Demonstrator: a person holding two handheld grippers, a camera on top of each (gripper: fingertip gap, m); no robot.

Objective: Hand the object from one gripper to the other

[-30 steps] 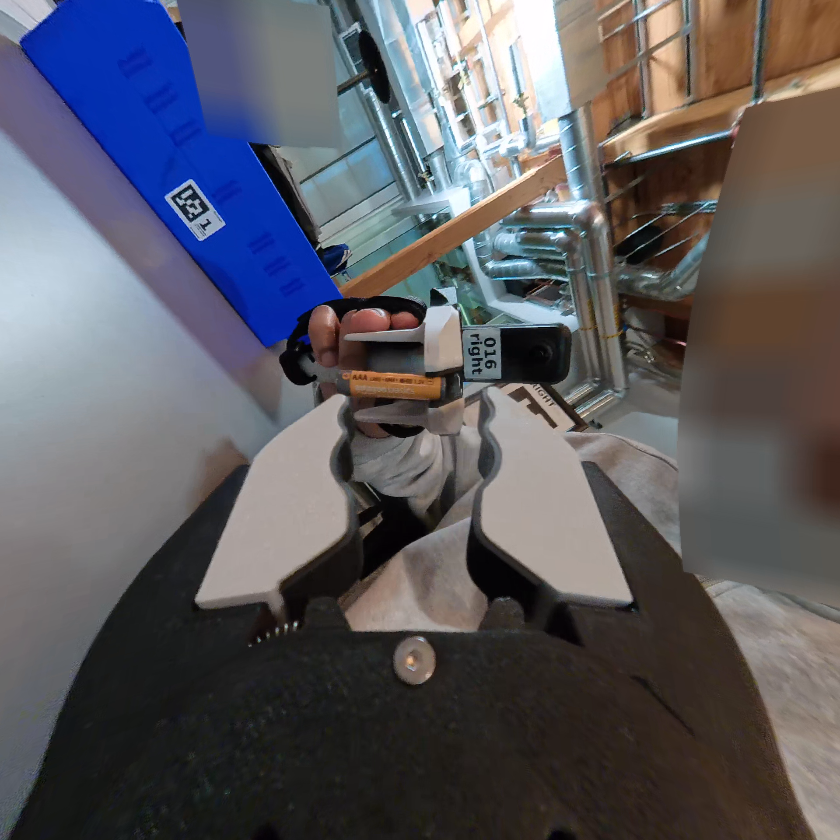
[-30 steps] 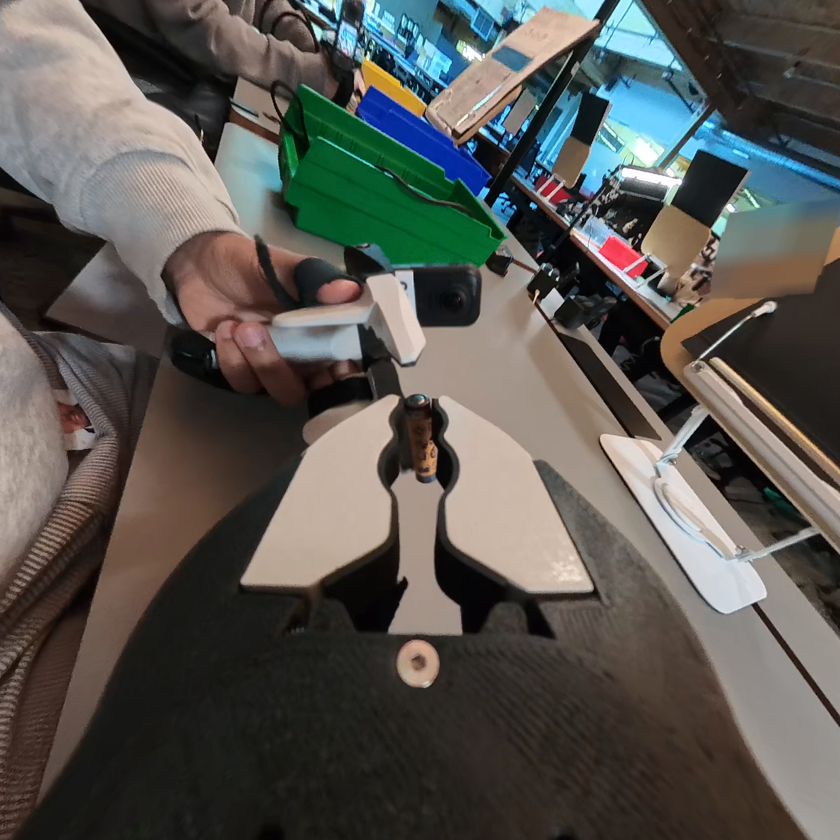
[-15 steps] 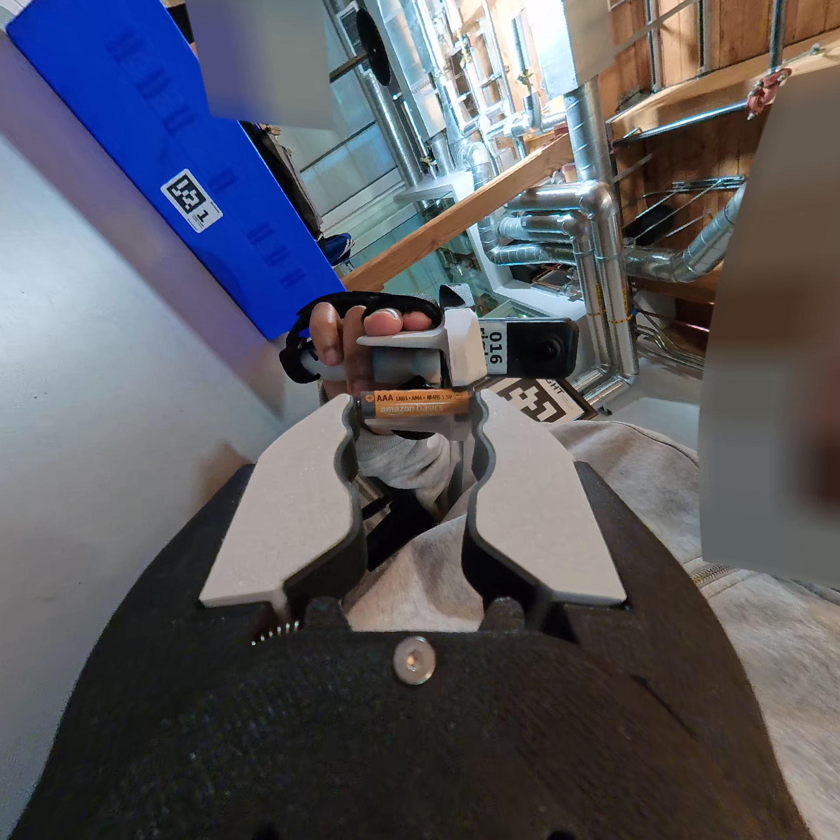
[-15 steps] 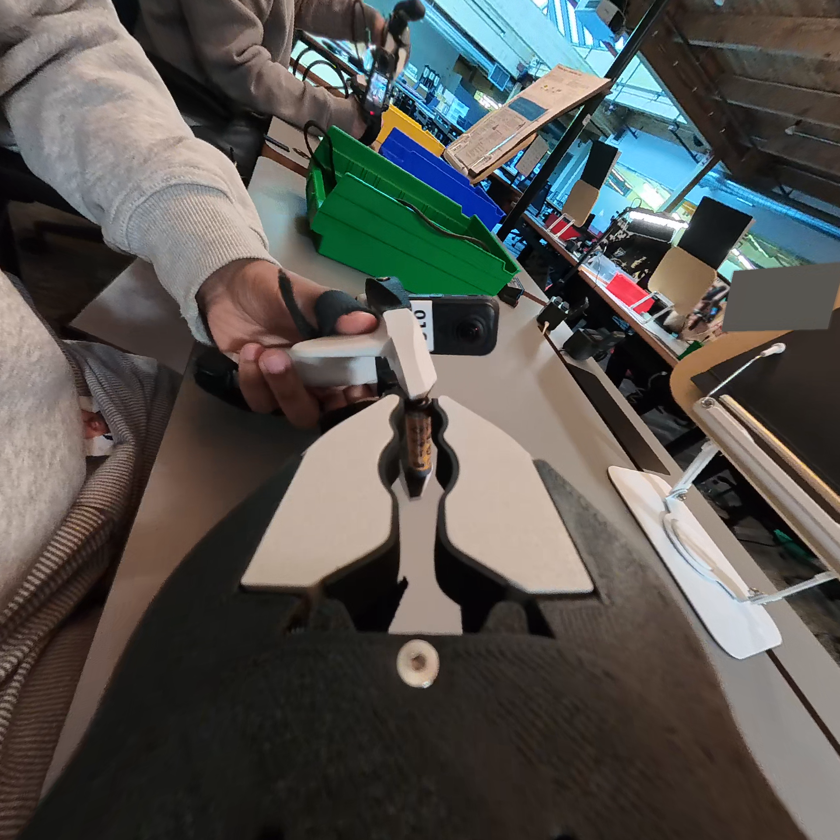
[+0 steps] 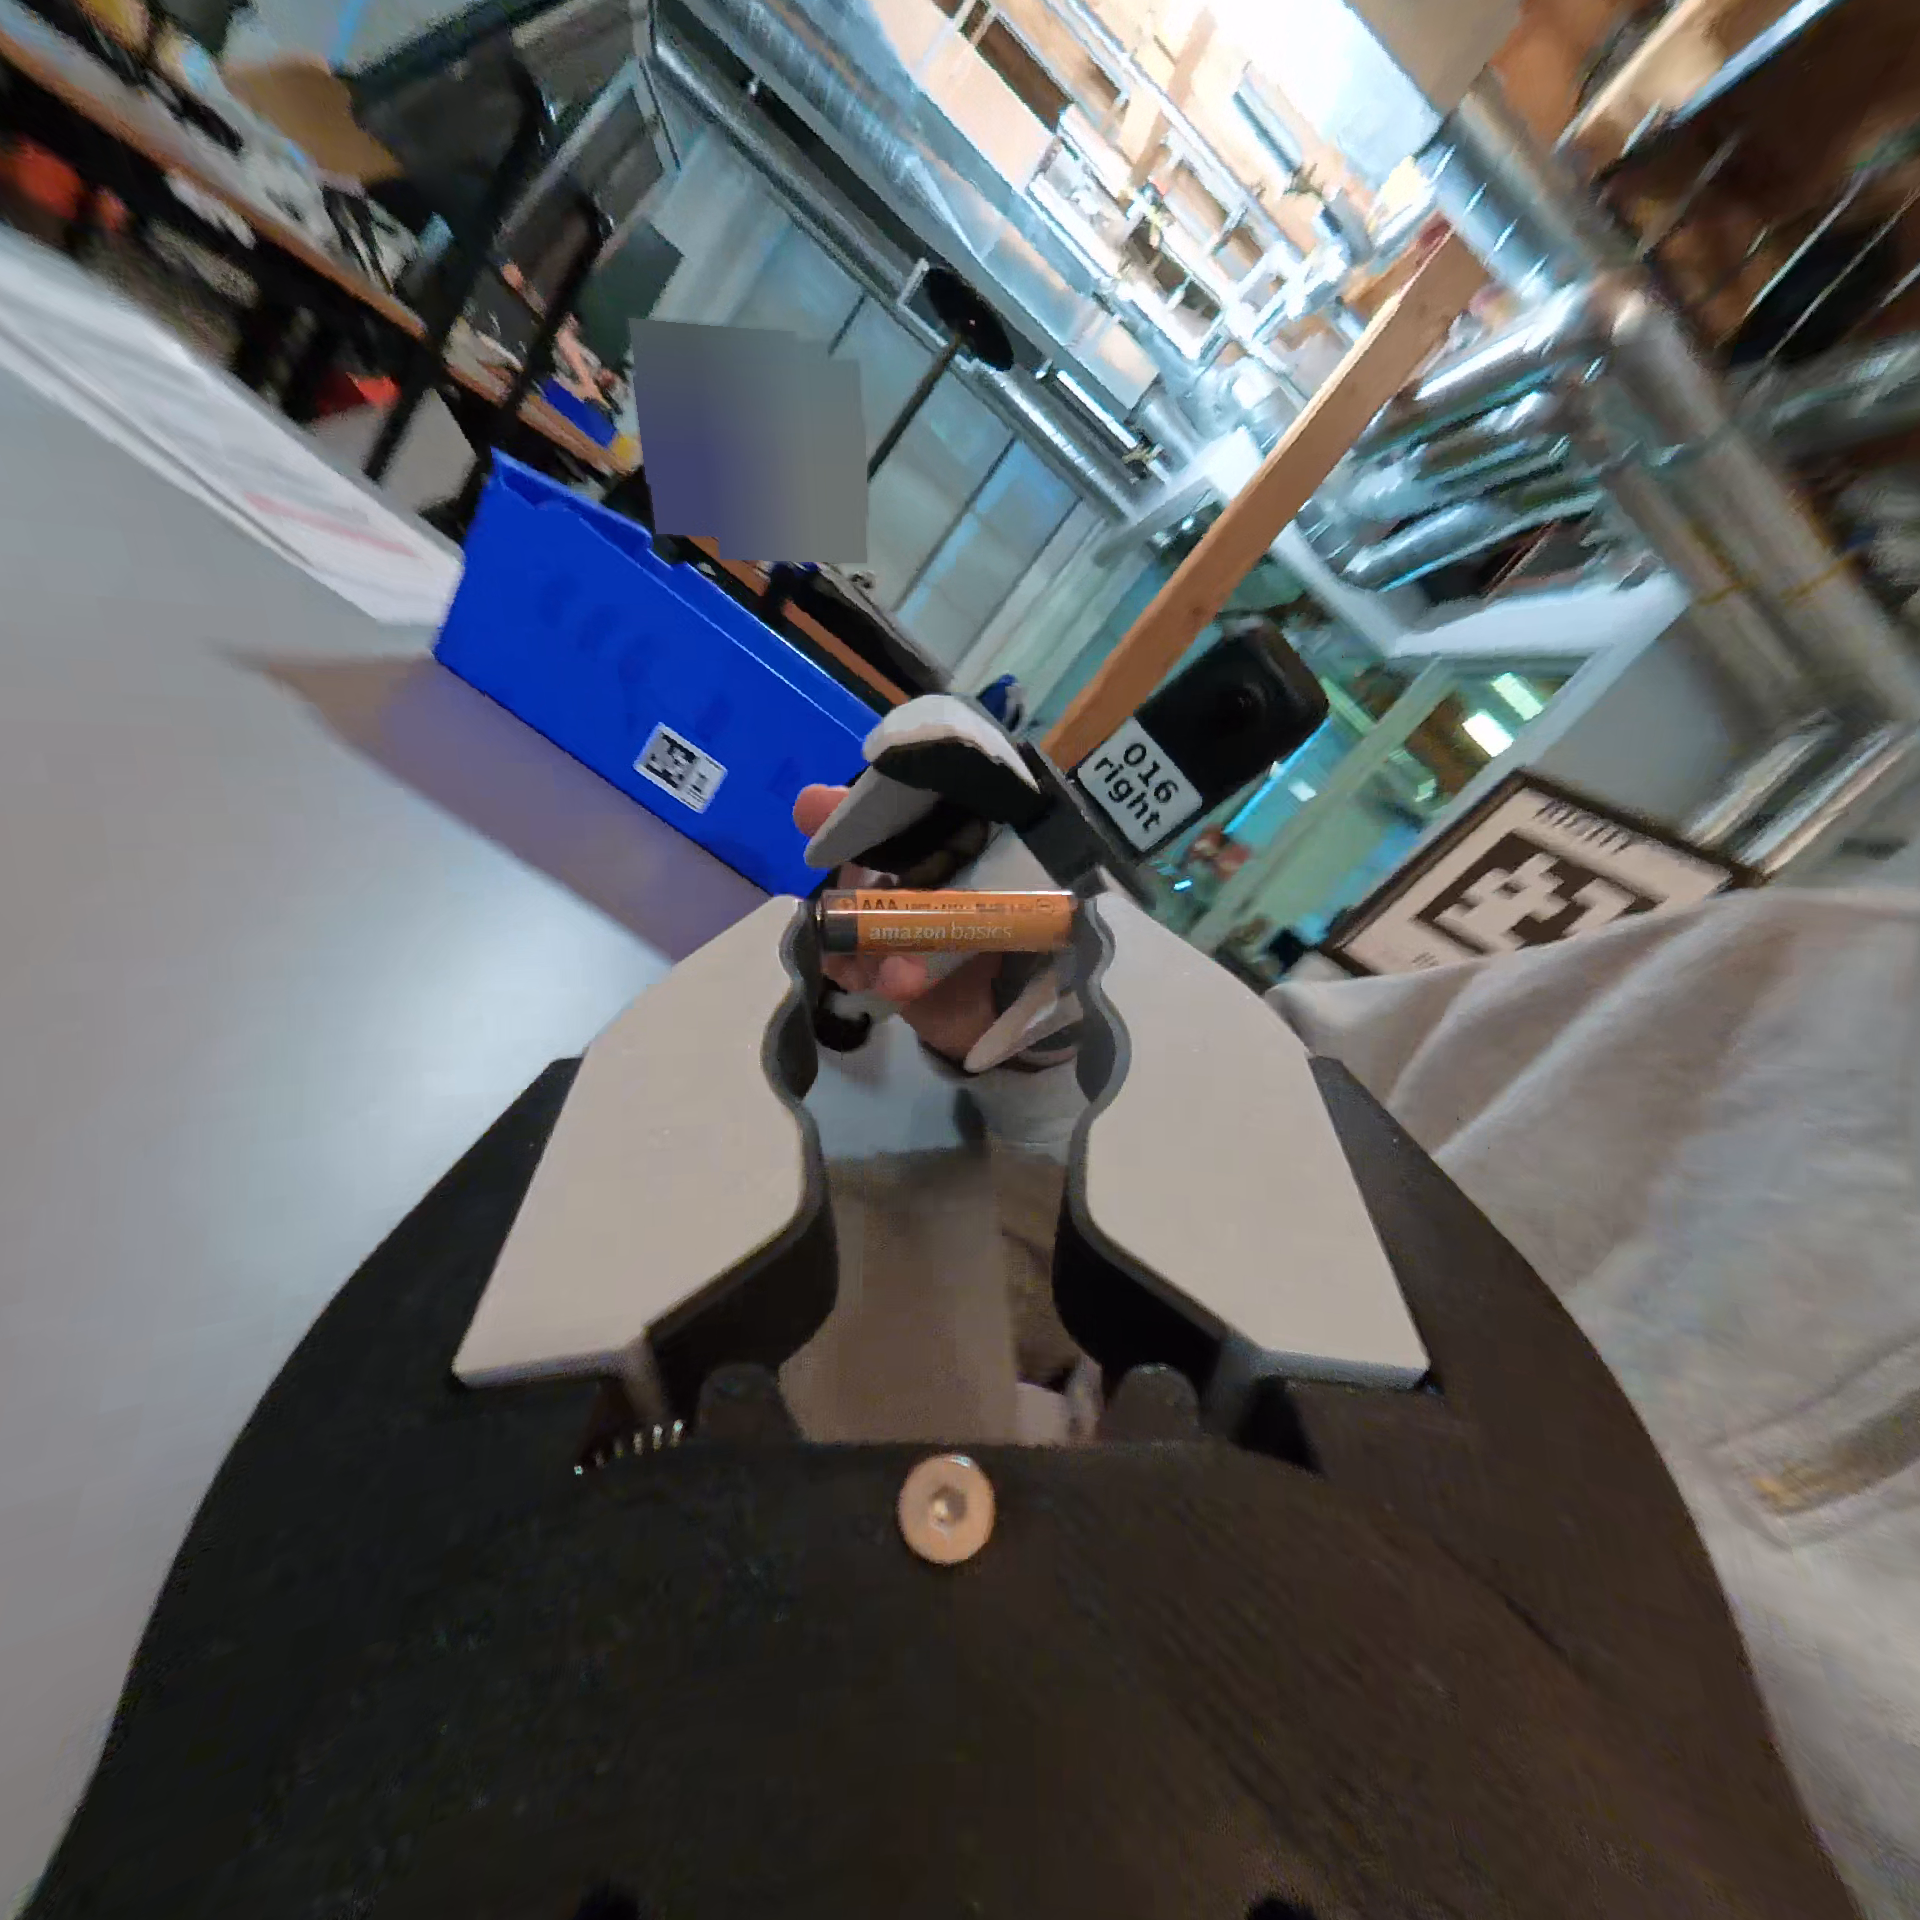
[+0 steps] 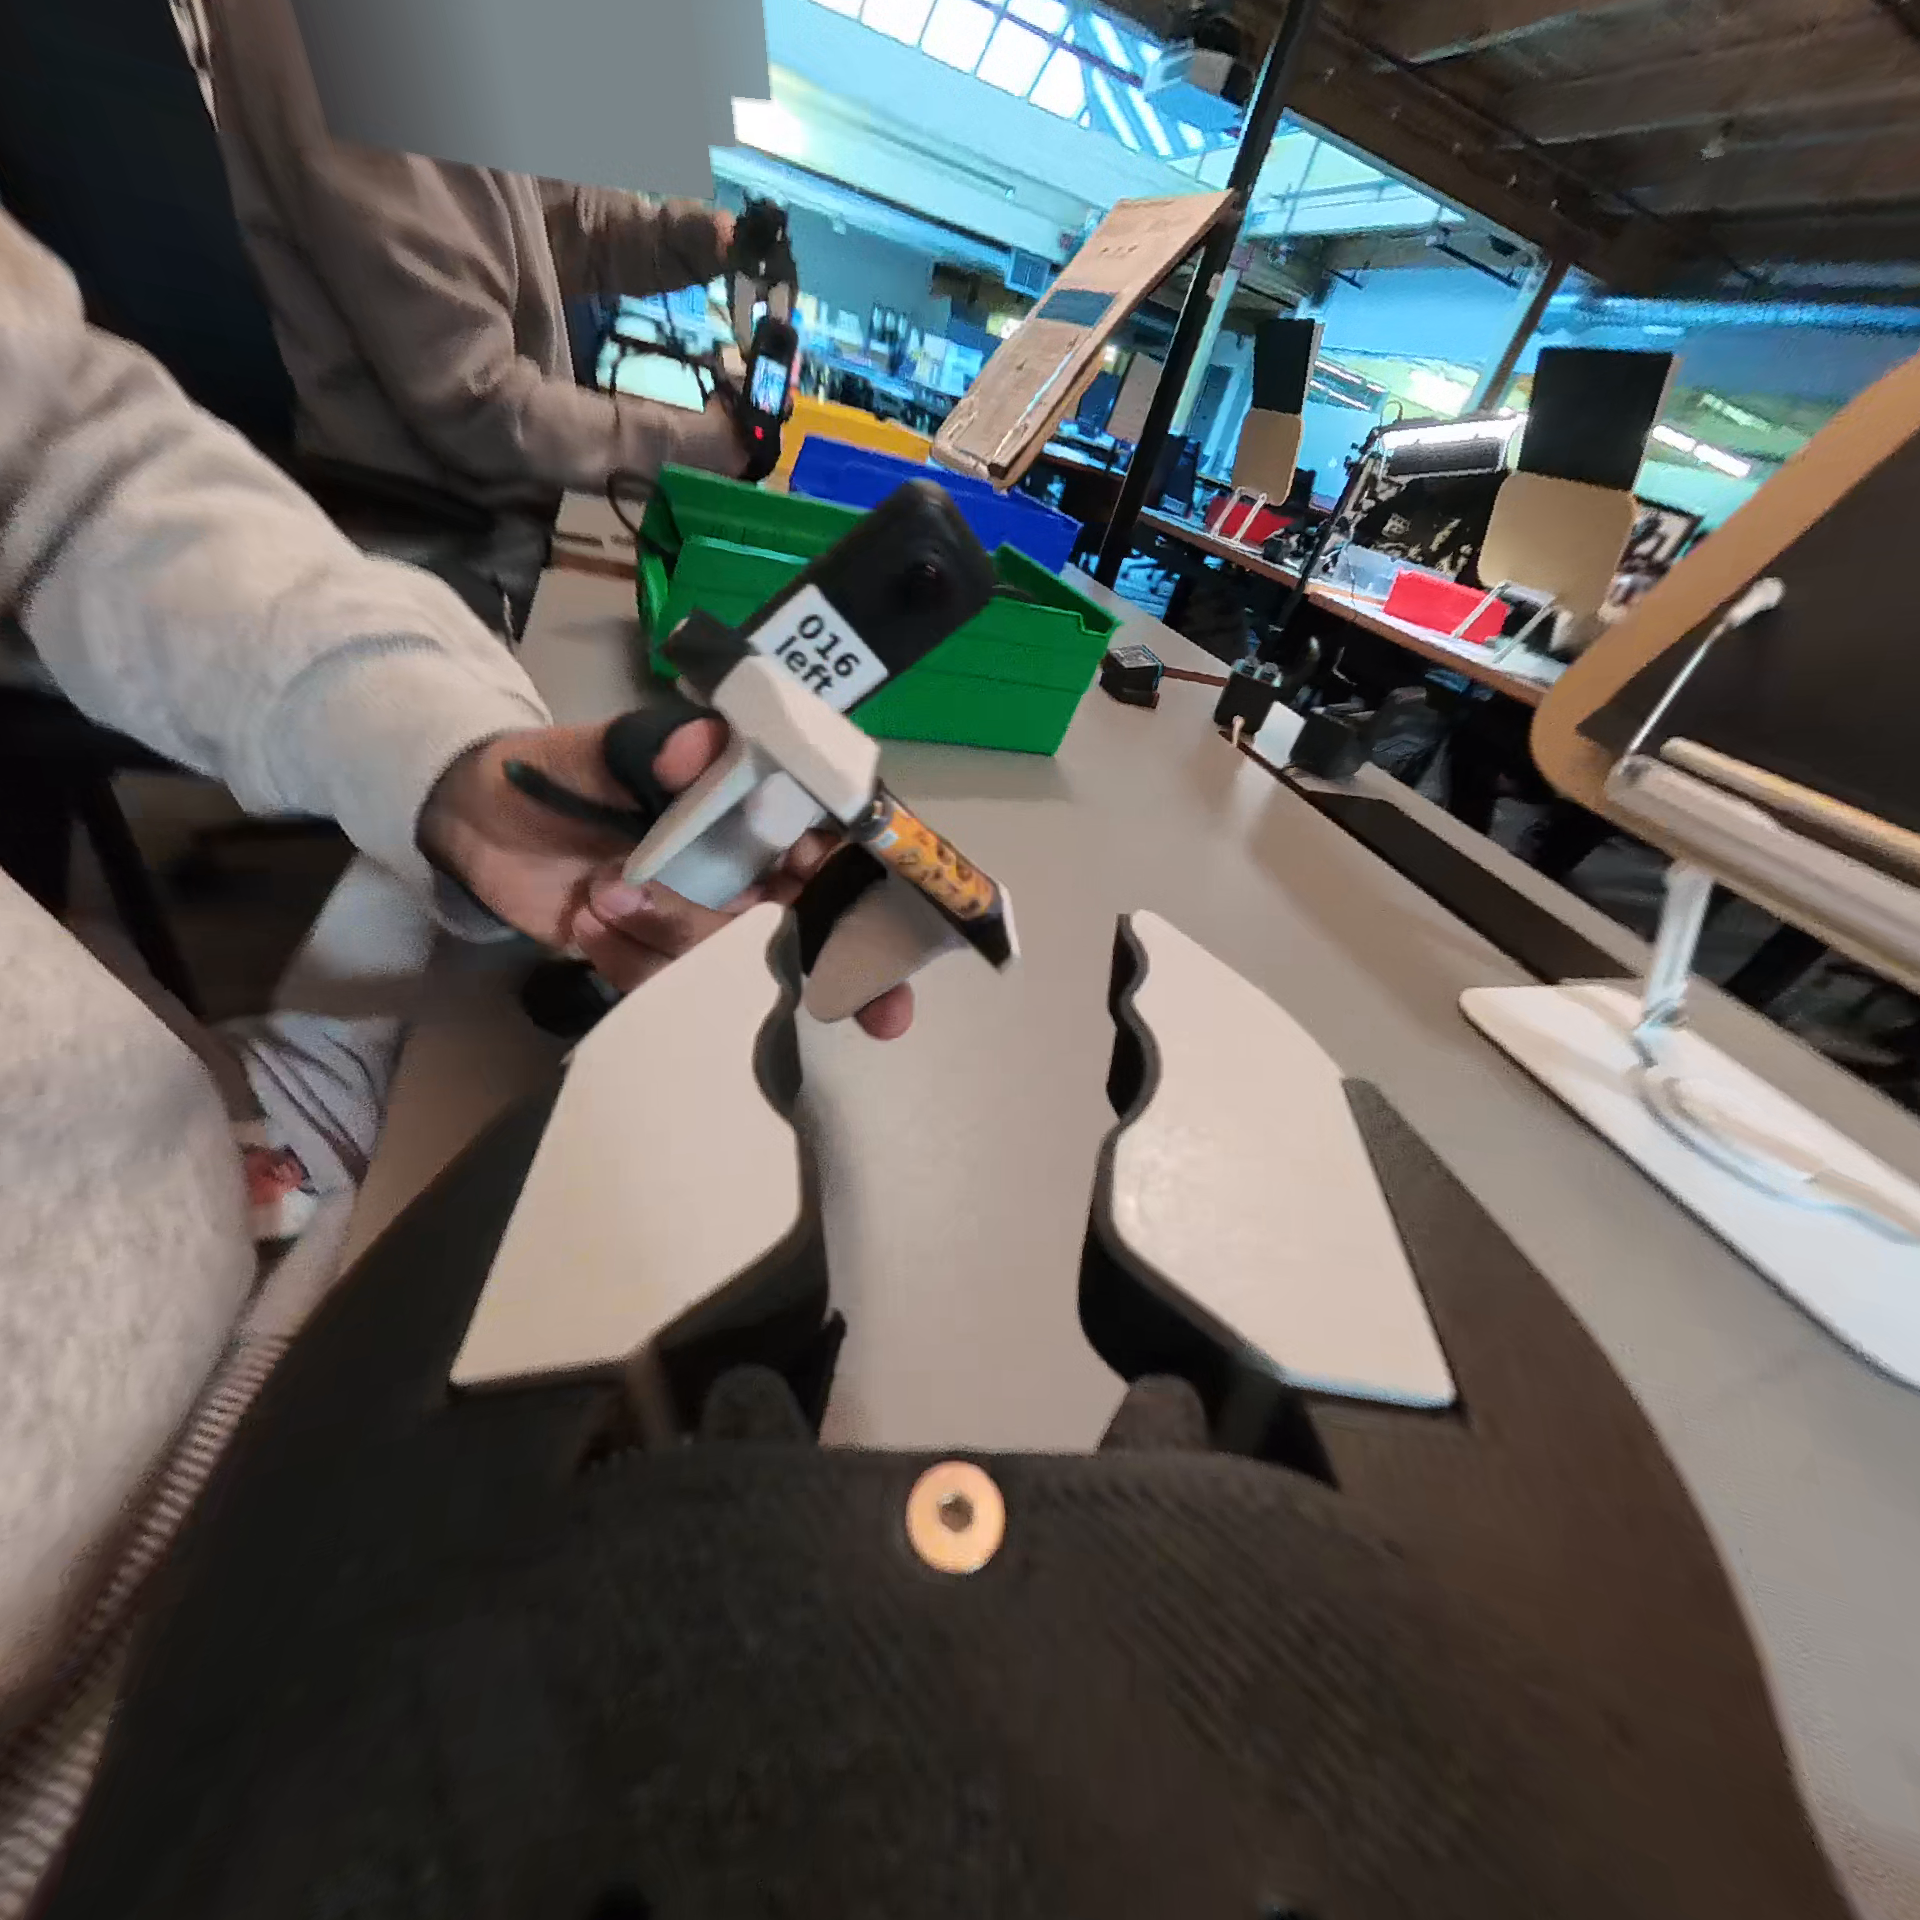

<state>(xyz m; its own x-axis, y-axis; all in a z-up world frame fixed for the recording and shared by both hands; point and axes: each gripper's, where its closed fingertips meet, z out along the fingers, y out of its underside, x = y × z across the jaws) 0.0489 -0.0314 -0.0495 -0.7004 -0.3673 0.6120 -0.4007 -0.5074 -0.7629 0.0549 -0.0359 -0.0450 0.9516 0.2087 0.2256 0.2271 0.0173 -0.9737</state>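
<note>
Battery (image 5: 943, 921) now across left fingers (image 5: 686, 1122).

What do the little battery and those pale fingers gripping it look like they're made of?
The battery looks like metal in a glossy orange and black printed wrap; it catches light. The left gripper has fingers that seem matte pale grey plastic with black wavy, perhaps rubbery, inner edges.

The left hand-held gripper (image 5: 943, 925) is pinching a battery (image 5: 948, 921) endwise between its fingertips, jaws partly closed around it. The right hand-held gripper (image 6: 956, 961) is standing with jaws spread wide, nothing between them. The person's left hand (image 6: 561, 831) is wrapping its gripper's handle, grey sleeve at the wrist.
</note>
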